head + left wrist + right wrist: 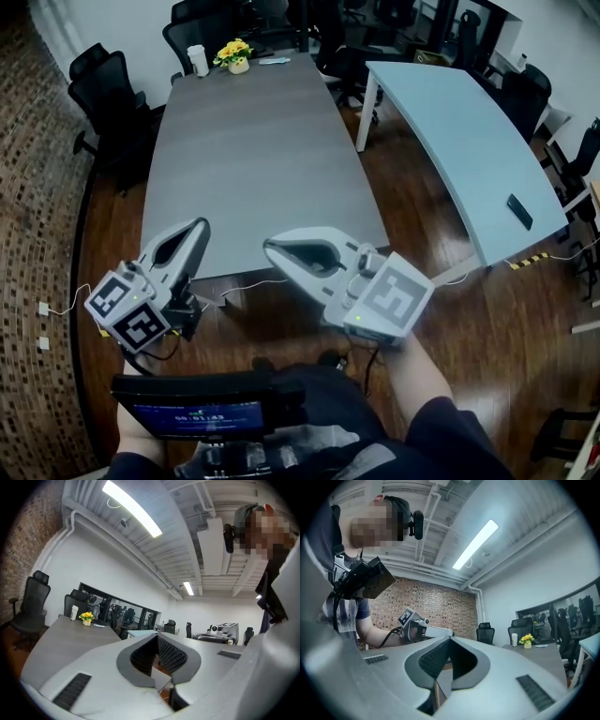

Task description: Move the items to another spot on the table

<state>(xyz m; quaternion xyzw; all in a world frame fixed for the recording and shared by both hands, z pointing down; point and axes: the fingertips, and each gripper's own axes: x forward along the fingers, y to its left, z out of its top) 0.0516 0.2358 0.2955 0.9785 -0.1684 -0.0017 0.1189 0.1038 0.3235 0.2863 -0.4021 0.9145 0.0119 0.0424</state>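
I hold both tongs out level in front of me at the near end of the grey table [253, 159], low in the head view. The left tongs [199, 225] have their jaws together with nothing between them, and so do the right tongs [270, 244]. I judge that fits where they are, since nothing lies within reach at this end for them to clamp on.

The task's things sit in a close group at the far end of the table, at the top of the frame. There is a paper cup [198, 59], just right of it a small pot of yellow flowers [234, 54], and further right a thin flat thing [274, 61] too small for me to identify. All three are well apart from my tongs, across a long bare stretch of table.

That grouping fits either things waiting to be carried or things already set down at their new spot. The frames do not settle which.

The pale blue table [450, 122] on the right bears only a dark slab [519, 211].
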